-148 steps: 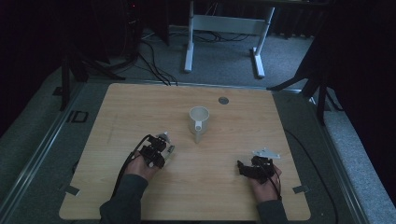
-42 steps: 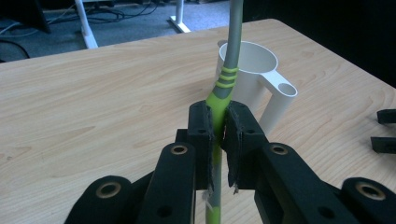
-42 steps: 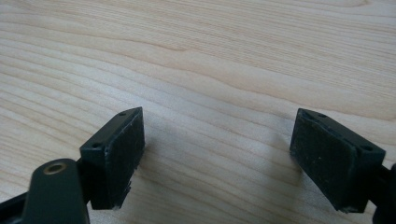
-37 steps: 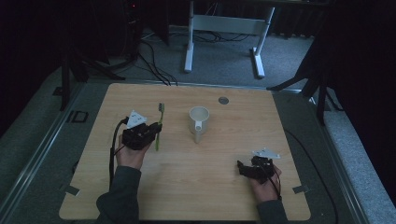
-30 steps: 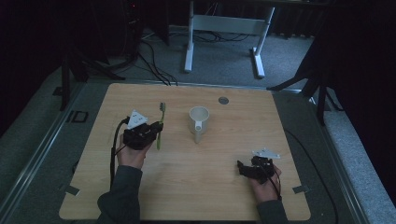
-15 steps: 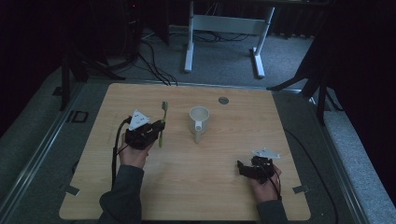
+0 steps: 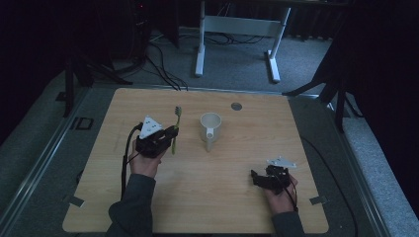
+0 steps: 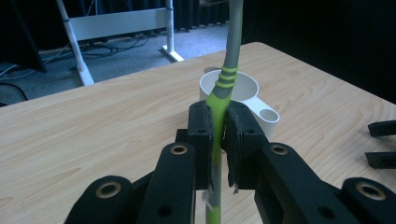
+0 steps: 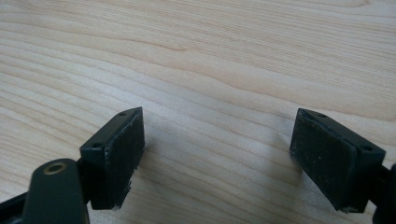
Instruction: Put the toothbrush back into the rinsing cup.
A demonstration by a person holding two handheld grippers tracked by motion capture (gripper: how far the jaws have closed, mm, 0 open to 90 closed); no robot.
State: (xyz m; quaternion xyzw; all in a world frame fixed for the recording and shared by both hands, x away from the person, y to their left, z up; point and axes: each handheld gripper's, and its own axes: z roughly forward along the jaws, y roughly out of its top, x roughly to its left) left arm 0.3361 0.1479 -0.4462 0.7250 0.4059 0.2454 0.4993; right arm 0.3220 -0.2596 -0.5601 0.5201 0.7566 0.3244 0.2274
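A green and grey toothbrush (image 7: 176,127) is clamped between the pads of my left gripper (image 7: 172,136), which is shut on its handle at the table's left middle. In the left gripper view the toothbrush (image 8: 223,93) stands up between the pads of that gripper (image 8: 218,135), its grey neck rising in front of the white cup (image 8: 236,97). The white cup (image 7: 210,126) with its handle toward the person sits right of the left gripper, apart from it. My right gripper (image 7: 255,177) rests open near the front right; its pads (image 9: 121,149) hold nothing above bare wood.
The wooden table (image 7: 247,148) has a small round grey grommet (image 7: 236,105) at the back. Tape marks (image 7: 316,200) sit near the front corners. A white desk frame (image 7: 237,29) stands on the carpet beyond the table.
Since several seconds ago the left gripper has moved from the front middle toward the back left with the toothbrush. Over the last second the toothbrush tilted slightly; the right gripper stayed still.
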